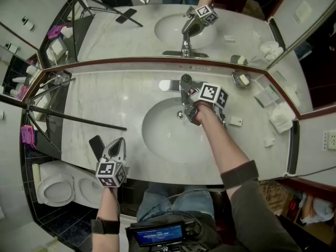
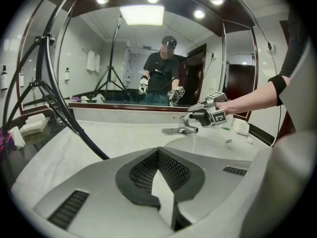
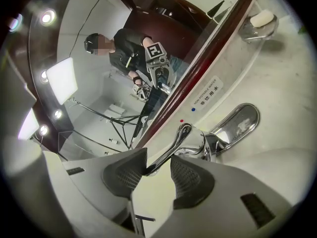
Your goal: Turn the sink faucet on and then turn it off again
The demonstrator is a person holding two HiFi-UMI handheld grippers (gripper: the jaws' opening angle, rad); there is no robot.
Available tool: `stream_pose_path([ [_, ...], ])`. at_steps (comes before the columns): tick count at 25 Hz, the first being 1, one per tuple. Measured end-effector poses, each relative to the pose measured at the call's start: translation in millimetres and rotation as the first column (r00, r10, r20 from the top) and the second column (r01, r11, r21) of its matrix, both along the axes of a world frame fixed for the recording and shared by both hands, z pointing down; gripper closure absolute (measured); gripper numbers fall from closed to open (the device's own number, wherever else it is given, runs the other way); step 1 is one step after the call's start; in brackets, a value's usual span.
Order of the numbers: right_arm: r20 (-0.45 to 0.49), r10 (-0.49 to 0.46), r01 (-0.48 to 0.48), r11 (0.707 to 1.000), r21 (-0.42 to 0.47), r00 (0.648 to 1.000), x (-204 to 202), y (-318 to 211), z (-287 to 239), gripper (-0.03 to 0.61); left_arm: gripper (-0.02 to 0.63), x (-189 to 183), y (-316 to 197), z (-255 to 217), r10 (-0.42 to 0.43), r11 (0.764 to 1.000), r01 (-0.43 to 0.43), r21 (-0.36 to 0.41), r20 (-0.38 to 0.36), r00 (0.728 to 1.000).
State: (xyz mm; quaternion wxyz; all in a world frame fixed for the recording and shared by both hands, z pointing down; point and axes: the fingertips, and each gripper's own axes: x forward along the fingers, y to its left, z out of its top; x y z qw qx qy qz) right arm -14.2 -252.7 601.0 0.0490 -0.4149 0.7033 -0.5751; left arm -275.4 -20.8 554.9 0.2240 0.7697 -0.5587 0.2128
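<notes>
Grey left tool (image 2: 159, 163), jaws closed and empty, fills the lower frame; centre right, the right tool (image 2: 212, 115) sits at the chrome sink faucet (image 2: 179, 129).

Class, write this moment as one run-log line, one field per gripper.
left gripper: shut, empty | right gripper: open, jaws either side of faucet lever, not clamped

Head view: steeply down on the sink (image 1: 163, 135) from the near side. Left gripper view faces the far mirror (image 2: 124, 58) from well back. Right gripper view sits close on the faucet (image 3: 208, 144), common to all three.
</notes>
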Motion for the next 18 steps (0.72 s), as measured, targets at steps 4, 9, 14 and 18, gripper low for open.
stream_pose_path([
  [4,0.002,0.007,-0.007,1.0,-0.004,1.0,3,-4,-1,0.397,0.612,-1,-2,1,-0.014,1.0,0.014,0.0,-0.004,1.0],
  [9,0.012,0.023,-0.023,0.999,-0.023,1.0,5,-11,-3,0.39,0.612,-3,-4,-1,-0.024,1.0,0.024,0.01,-0.01,1.0],
  [14,0.007,0.023,-0.023,0.999,-0.037,1.0,6,-13,-4,0.388,0.612,-7,-3,-3,-0.03,0.999,0.03,0.015,-0.01,1.0],
  [18,0.014,0.032,-0.031,0.999,-0.043,0.999,6,-12,-3,0.388,0.612,-5,1,-4,-0.007,1.0,0.007,0.013,-0.006,1.0],
])
